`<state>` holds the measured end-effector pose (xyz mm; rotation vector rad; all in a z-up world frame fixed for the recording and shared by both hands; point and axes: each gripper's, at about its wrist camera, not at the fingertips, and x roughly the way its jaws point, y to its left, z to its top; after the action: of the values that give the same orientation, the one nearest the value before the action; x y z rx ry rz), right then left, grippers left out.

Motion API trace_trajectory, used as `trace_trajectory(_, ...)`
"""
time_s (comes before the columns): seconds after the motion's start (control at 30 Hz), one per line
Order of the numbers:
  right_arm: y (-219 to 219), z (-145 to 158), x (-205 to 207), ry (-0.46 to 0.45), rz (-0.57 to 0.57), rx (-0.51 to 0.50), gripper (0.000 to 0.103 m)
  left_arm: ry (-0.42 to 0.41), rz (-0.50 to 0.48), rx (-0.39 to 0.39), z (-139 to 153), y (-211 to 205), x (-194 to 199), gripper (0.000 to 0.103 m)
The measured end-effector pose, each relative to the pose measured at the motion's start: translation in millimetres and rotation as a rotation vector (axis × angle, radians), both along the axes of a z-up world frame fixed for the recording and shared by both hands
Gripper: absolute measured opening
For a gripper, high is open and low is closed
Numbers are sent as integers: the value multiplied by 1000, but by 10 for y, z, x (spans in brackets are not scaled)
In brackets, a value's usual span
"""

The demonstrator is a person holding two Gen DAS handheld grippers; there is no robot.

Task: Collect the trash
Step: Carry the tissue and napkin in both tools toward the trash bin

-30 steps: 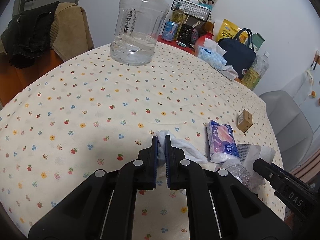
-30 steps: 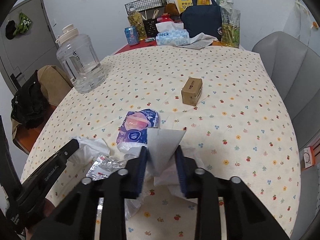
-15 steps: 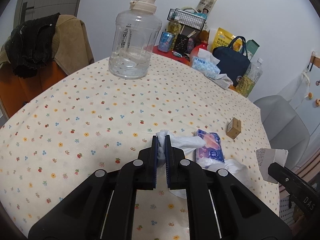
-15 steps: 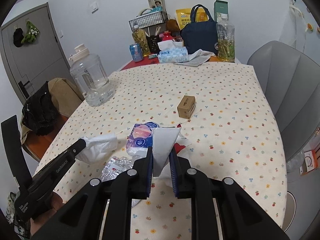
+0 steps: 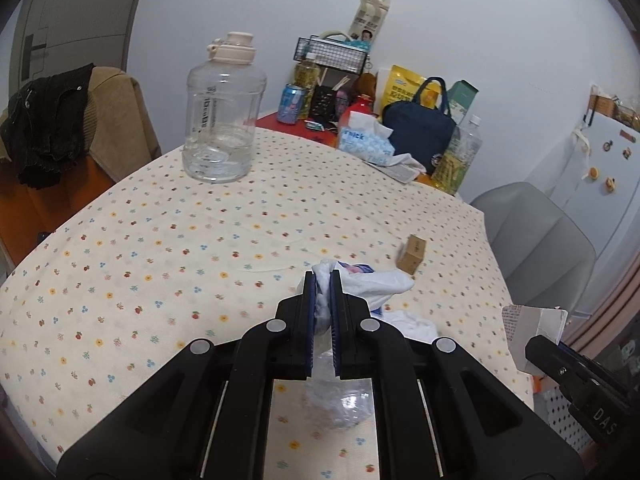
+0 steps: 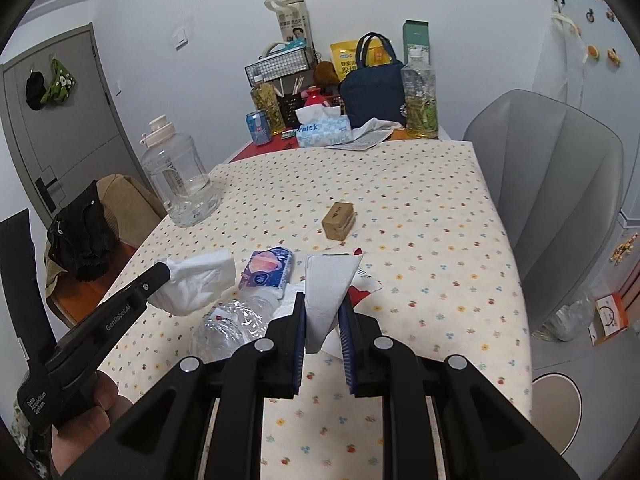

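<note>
You had your left tool (image 5: 322, 280) clamped on a crumpled tissue (image 5: 376, 286) and your right tool (image 6: 324, 312) closed on a folded paper (image 6: 326, 280), both lifted off the desk (image 6: 420, 216). A crushed bottle (image 6: 236, 324), a wrapper (image 6: 266, 268) and a small box (image 6: 339, 220) remained uncollected.

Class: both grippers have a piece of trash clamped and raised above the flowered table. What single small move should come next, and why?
Probably carry both pieces away from the table toward a bin, which is not in view. The left gripper is shut on a crumpled white tissue, and the right gripper on a folded white paper. Both hang clear of the tablecloth, so nothing remains to grasp now.
</note>
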<state>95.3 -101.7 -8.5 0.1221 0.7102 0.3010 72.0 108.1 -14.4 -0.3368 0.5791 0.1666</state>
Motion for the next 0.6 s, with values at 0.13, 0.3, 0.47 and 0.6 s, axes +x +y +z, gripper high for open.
trace_trajectory(0.13, -174, 32, -80, -5, -28, 8, 16, -8, -31, 12, 52, -187, -6, 7)
trace_trajectory(0.3, -397, 70, -176, -16, -65, 17, 16, -10, -72, 27, 92, -428, 13, 7)
trace_trajectory(0.47, -627, 69, -250, -21, -102, 23, 16, -7, -129, 47, 110, -736, 51, 7)
trace_trajectory(0.6, -823, 58, -280, -19, -137, 28, 16, -5, -178, 64, 120, -1003, 90, 7)
